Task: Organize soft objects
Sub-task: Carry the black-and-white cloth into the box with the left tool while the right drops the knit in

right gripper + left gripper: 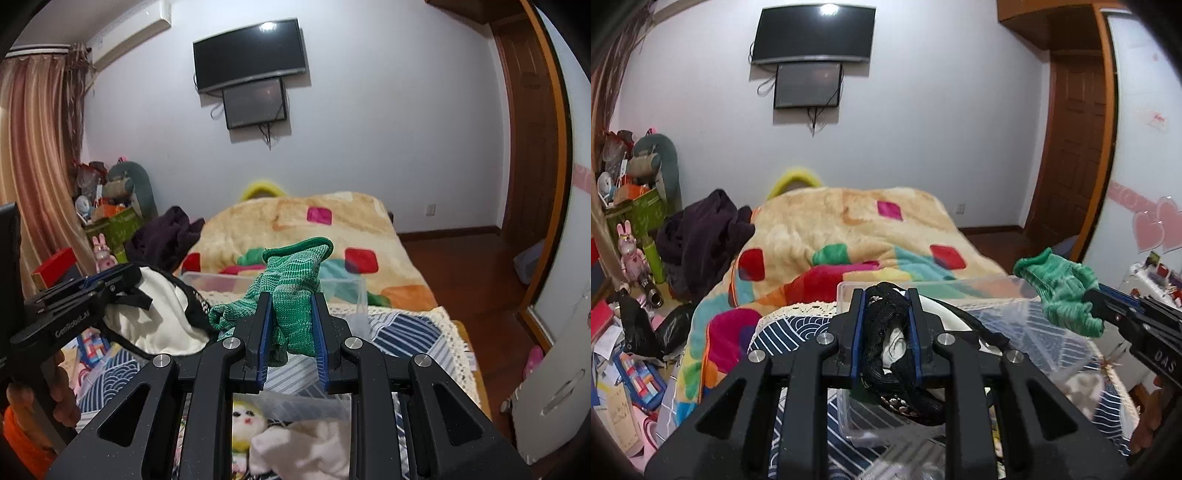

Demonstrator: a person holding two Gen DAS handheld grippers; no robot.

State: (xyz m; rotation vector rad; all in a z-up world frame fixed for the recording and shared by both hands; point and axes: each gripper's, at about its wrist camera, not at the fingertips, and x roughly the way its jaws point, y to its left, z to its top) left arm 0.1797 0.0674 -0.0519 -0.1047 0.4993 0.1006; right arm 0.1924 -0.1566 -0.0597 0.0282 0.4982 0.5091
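The green knitted glove (pixel 291 295) is clamped between the blue pads of your right tool (pixel 291 328), its cuff sticking up and its fingers bunched to the left, held in the air above the clear plastic bin (pixel 347 291). From your left wrist view the same glove (pixel 1060 291) hangs at the right, over the bin's (pixel 997 295) far right corner. Your left tool (pixel 885 332) is closed down on a black mesh fabric piece with white lining (pixel 886 332), which fills the narrow gap between its pads and droops toward the bin below; the right wrist view shows that bundle (pixel 159 314) at the left, white cloth with black straps trailing from the left tool (pixel 110 284). The bin sits on a blue and white patterned cloth with a lace edge (pixel 406 332), near you. A small doll with a yellow head (pixel 245 417) and some white fabric (pixel 303 446) lie beneath your right tool. Beyond the bin stretches the bed with its colourful blanket (pixel 849 229), a dark garment (pixel 701 236) heaped at its left edge. On the far wall hang a television (pixel 814 35) and a smaller screen (pixel 809 85) just under it, with a wooden door (pixel 1075 147) at the right.
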